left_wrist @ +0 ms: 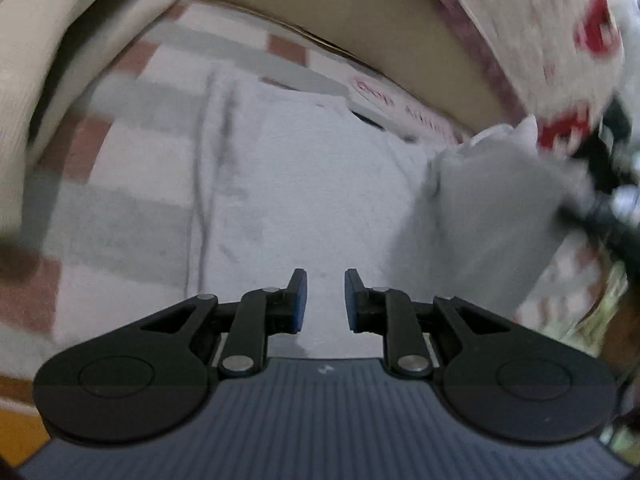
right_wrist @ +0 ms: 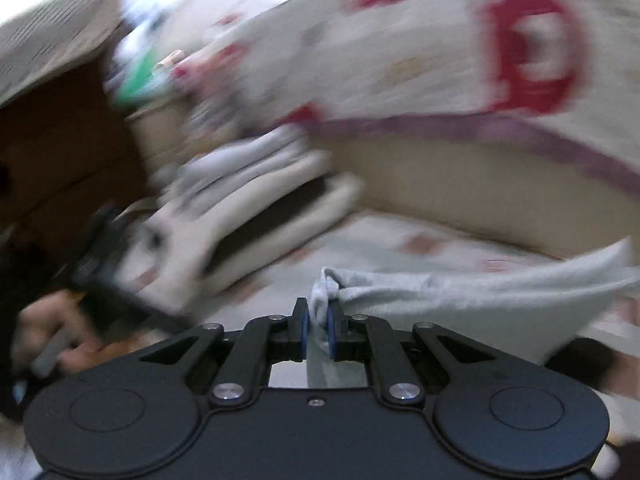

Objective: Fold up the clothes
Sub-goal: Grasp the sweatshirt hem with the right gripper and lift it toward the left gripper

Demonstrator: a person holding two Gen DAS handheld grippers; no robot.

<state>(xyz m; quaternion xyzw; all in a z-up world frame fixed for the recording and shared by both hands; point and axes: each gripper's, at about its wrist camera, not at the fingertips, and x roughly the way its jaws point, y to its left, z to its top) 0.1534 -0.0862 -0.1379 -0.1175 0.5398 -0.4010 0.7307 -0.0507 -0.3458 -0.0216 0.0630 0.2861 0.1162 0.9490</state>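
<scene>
A light grey garment (left_wrist: pixel 300 184) lies spread flat on a sheet with grey and pink checks (left_wrist: pixel 120 152). My left gripper (left_wrist: pixel 326 284) hovers over the near part of the garment, open, with nothing between its blue pads. At the right, one corner of the garment (left_wrist: pixel 492 208) is lifted and drawn up toward a dark blurred gripper (left_wrist: pixel 608 216). In the right wrist view my right gripper (right_wrist: pixel 318 312) is shut on a bunched edge of the grey garment (right_wrist: pixel 460 292), which trails off to the right.
A stack of folded cream and grey clothes (right_wrist: pixel 248 200) lies to the left. A white cover with red prints (right_wrist: pixel 400 40) drapes over a beige edge (right_wrist: pixel 420 176). A brown box (right_wrist: pixel 60 140) stands at the far left, above a hand (right_wrist: pixel 48 320).
</scene>
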